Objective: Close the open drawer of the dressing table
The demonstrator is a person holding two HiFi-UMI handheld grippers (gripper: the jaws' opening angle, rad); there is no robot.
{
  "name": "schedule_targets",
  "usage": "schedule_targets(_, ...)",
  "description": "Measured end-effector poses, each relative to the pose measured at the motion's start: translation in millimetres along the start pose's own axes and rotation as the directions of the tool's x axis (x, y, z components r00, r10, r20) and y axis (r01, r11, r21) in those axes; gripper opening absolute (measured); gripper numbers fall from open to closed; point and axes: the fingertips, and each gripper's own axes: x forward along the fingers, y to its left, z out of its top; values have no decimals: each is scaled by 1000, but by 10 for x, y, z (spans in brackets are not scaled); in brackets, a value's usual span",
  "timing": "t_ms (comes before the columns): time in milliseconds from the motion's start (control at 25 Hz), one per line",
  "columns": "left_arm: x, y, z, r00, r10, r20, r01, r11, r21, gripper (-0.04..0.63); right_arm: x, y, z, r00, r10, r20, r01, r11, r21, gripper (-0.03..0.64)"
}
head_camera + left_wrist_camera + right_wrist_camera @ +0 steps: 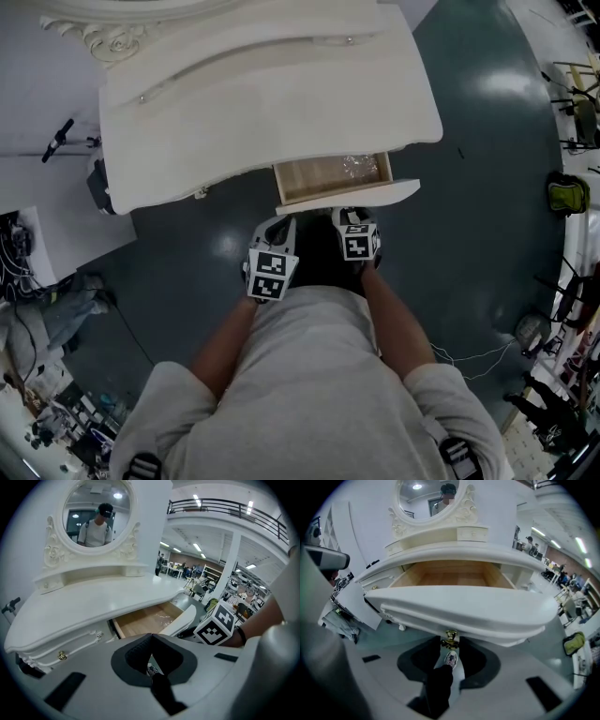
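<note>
The white dressing table (262, 103) has its right-hand drawer (333, 176) pulled out, showing a bare wooden inside; the same drawer (147, 619) shows in the left gripper view. The curved white drawer front (459, 609) fills the right gripper view. Its brass knob (450, 639) sits between the tips of my right gripper (450, 645), whose jaws stand apart on either side of it. From the head view, the right gripper (349, 216) is right at the drawer front (349, 195). My left gripper (151, 637) is shut with nothing in it and hangs just left of the drawer front (278, 225).
An oval mirror (98, 515) stands at the table's back. The closed left drawer has a small brass knob (61, 656). Dark floor (478, 206) surrounds the table. Cluttered gear (37, 309) lies at the left, with stands and a green bag (567, 195) at the right.
</note>
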Motion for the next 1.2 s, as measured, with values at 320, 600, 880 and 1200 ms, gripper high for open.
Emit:
schedule_targets(320,-2,44,-21,1000,11,-1,-11,1000,-18,8,51,2,51,1000,6,2,-6,1000,-6,137)
schedule_targets(600,-9,89,-11,1000,18,1,-18,999,-26,8,74,-9,102,1000,1,0,-1,1000,-19,137)
schedule_targets(880,-11,148,2,1000,26,2,-26,999,-37,8,87,-15,172,1000,1,-4,-1,1000,-19,137)
schedule_targets(1200,2,255,55,999,43,12,-43,998,-45,8,133,-29,253,1000,-1,-12,1,1000,-25,137)
